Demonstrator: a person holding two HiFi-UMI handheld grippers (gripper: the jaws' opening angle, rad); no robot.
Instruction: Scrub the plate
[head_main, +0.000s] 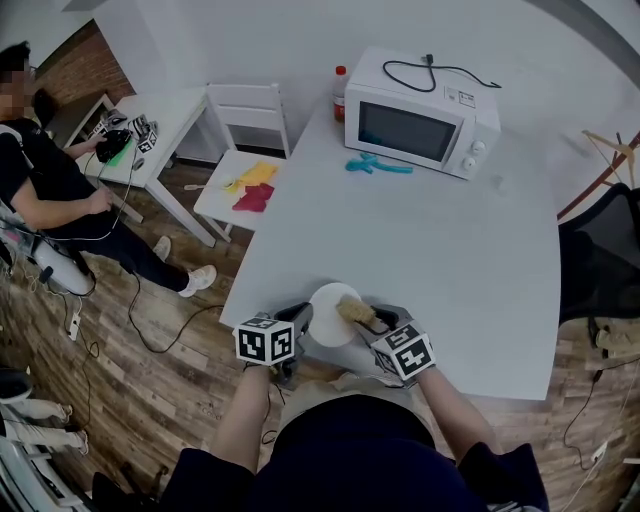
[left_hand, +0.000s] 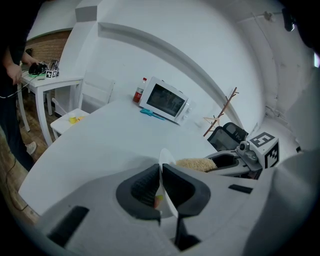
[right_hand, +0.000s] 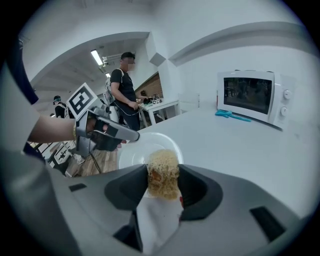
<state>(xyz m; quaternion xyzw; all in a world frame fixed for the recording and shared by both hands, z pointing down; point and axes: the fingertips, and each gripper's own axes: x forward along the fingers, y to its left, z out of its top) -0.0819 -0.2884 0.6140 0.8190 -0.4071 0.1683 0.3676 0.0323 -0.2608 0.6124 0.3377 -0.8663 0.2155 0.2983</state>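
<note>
1. The left gripper (left_hand: 161, 180) has its jaws nearly closed, pinching the rim of the round white plate (right_hand: 140, 150). From its own view the plate shows edge-on between the dark pads.
2. The right gripper (right_hand: 163, 172) has its jaws clamped on a tan, fibrous scrubbing pad (left_hand: 196, 164), with the pad's front end poking out past the jaw tips.
3. The plate sits at the near edge of the white worktop (head_main: 420, 250), well apart from the white microwave oven (head_main: 420, 125) and on the person's side of it. The pad rests on the half of the plate's face further from the left gripper.
4. I judge the scrubbing to be under way, pad on plate. To do it well, press the pad flat and don't dab with its tip, and work in small circles from the middle out to the rim.
5. A one-point pinch on the rim lets the plate swing, so push towards the left jaws, not across them.
6. Watch the worktop edge on the side away from the microwave. A slip there drops the plate to the floor.
</note>
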